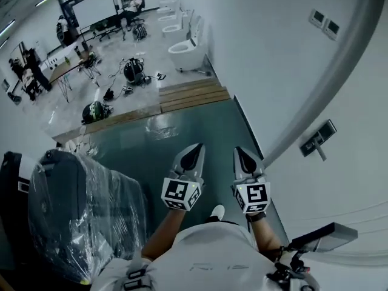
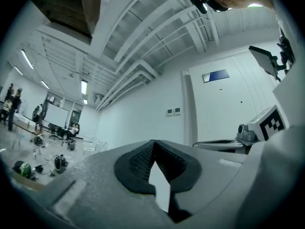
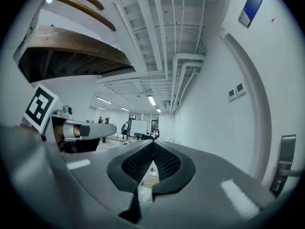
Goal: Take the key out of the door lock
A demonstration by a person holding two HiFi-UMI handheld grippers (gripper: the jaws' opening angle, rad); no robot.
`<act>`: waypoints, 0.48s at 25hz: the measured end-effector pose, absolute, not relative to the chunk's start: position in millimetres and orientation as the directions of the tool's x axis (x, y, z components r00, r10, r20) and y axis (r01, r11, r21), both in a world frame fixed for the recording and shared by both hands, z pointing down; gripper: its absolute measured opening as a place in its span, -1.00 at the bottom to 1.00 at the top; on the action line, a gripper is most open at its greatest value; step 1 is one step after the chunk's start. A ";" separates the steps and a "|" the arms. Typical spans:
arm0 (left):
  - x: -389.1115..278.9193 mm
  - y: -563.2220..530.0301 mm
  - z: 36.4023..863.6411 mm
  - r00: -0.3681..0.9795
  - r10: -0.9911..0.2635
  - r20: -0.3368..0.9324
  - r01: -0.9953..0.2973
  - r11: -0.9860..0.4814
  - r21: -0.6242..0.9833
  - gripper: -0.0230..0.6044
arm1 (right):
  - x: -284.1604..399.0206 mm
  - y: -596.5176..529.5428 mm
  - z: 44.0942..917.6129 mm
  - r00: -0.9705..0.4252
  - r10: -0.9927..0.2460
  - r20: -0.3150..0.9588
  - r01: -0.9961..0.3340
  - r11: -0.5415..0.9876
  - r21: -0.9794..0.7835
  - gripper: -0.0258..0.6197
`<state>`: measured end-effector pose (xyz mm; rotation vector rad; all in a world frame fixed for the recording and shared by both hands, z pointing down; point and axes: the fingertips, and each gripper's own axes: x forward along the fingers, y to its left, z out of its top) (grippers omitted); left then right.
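Note:
In the head view, a white door (image 1: 345,180) fills the right side, with a dark lever handle and lock plate (image 1: 316,139) on it. I cannot make out a key there. My left gripper (image 1: 195,148) and right gripper (image 1: 241,151) are held side by side over the dark floor, left of the door and short of the handle. Both are shut, with nothing between their tips. The right gripper view shows its own closed tips (image 3: 153,146) and the door handle (image 3: 285,163) at the far right edge. The left gripper (image 2: 153,144) points into the room.
A plastic-wrapped bulky object (image 1: 79,217) stands at the lower left. Ahead there is a wooden step (image 1: 188,96), then white toilets (image 1: 185,50), bags on the floor (image 1: 132,70), and people at tables (image 1: 30,71) far off. A white wall (image 1: 273,53) runs along the right.

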<state>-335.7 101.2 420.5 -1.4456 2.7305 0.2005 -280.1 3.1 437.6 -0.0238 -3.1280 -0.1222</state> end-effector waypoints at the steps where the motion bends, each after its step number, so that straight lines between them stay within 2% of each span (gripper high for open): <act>1: -342.5 79.8 416.3 -0.535 -0.838 -0.108 -0.845 0.528 0.085 -0.93 | -283.9 -14.7 433.7 -1.000 -0.013 -0.003 -0.013 0.997 0.080 -0.91; 4: -359.7 18.8 410.7 -0.449 -0.885 -0.124 -0.894 0.445 0.061 -0.93 | -290.2 -69.8 433.5 -0.992 -0.123 -0.027 -0.124 0.992 0.040 -0.91; 10: -362.7 -97.6 427.8 -0.205 -0.976 -0.071 -0.977 0.199 0.082 -0.93 | -280.1 -155.9 457.2 -0.958 -0.284 0.040 -0.287 0.955 -0.071 -0.91; 12: -360.0 -138.1 432.8 -0.105 -0.992 -0.064 -0.991 0.099 0.094 -0.93 | -271.2 -185.6 460.9 -0.926 -0.375 0.052 -0.378 0.923 -0.076 -0.91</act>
